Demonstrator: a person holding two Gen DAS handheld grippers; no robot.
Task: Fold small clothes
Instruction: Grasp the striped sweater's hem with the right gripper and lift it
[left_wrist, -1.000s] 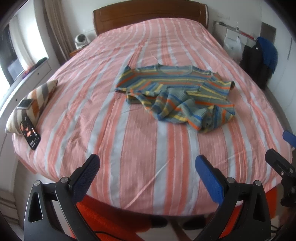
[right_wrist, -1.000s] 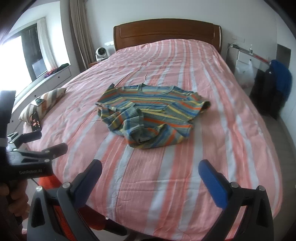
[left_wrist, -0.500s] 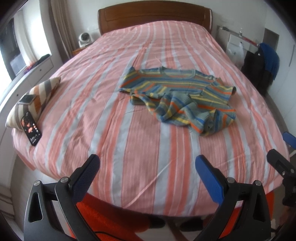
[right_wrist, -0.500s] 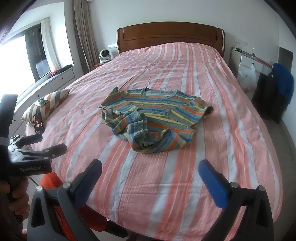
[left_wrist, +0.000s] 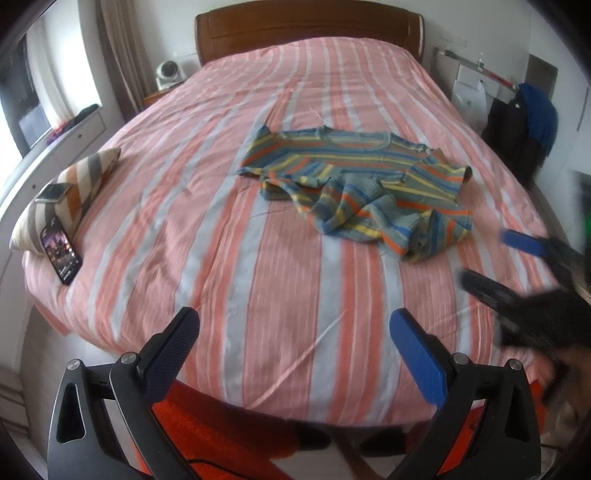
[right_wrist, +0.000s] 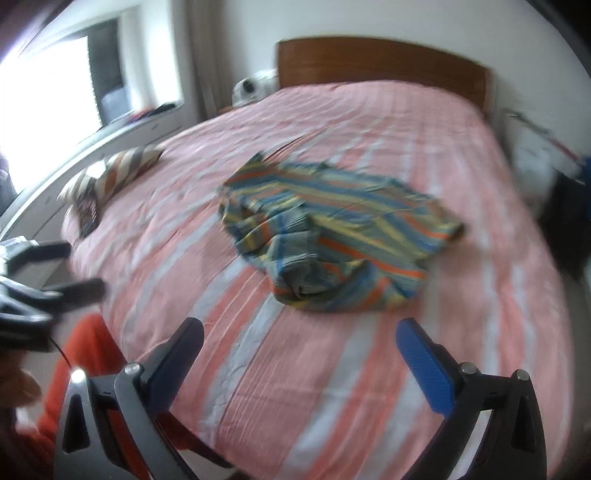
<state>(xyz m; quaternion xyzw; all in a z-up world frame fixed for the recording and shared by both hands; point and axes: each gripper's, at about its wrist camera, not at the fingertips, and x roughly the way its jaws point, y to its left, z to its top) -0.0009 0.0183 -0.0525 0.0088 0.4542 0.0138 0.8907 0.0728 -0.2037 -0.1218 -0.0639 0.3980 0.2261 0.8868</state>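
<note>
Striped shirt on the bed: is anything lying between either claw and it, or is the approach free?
Nothing visible blocks it. Only bare bedspread lies between the open left claw, the open right claw and the crumpled striped shirt. The pillow and phone sit off at the bed's left edge.

**Stripes on stripes**

The bedspread is striped in salmon pink, grey and white. On it, a shirt is banded in grey-green, blue, orange and yellow. At the bedspread's left edge, a pillow is striped brown, grey and cream.
</note>
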